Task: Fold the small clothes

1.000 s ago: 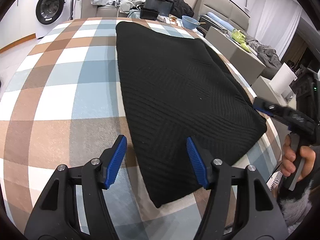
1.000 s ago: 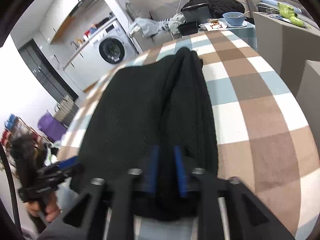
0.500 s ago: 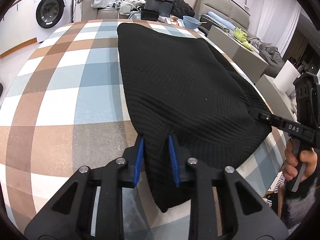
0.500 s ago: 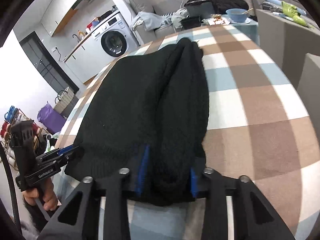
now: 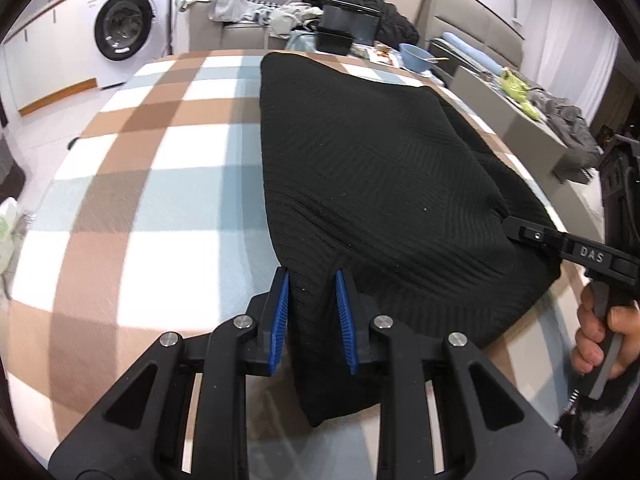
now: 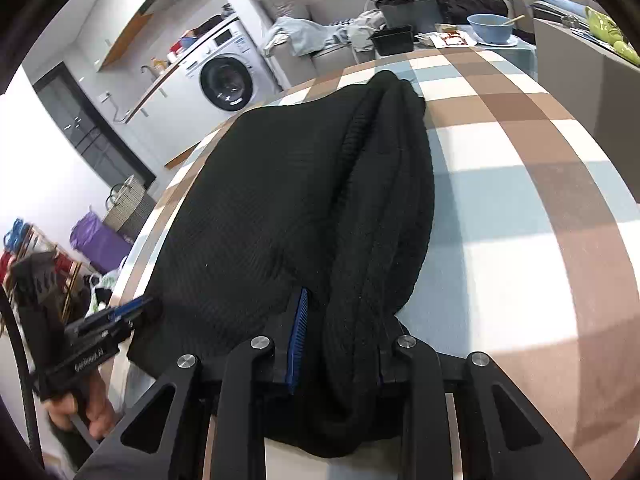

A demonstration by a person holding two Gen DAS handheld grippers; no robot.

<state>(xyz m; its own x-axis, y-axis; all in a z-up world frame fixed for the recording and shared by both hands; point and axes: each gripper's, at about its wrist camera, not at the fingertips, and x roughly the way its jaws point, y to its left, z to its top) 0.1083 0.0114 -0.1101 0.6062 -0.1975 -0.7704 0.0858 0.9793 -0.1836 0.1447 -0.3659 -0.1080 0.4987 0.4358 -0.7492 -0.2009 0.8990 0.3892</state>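
Item 1, black knit garment (image 5: 368,184): lies spread on my checked surface (image 5: 152,184), already folded lengthwise, with a thick rolled fold along its right side in the right wrist view (image 6: 384,208). All places below are given from this garment.

Item 2, my left tool (image 5: 311,312): at the garment's near left corner. Its blue pads (image 5: 280,320) have just been closing and now pinch a ridge of the knit between them; clenched on the garment.

Item 3, my right tool (image 6: 338,344): at the garment's near right corner, on the rolled fold. Its jaws have just been closing too, and the thick bundle of knit sits gripped between them; only the left blue pad shows, the other is buried in cloth. My hand (image 5: 604,344) holds its handle at the garment's right edge in the left wrist view.

Item 4, washing machine (image 5: 124,28): beyond the garment's far left, off the surface.

Item 5, blue bowl (image 6: 490,28): past the garment's far end, beside a black tray (image 6: 394,38).

Item 6, sofa with loose clothes (image 5: 224,4): behind the garment's far end.

Item 7, purple bag (image 6: 98,236): on the floor, left of the garment in the right wrist view.
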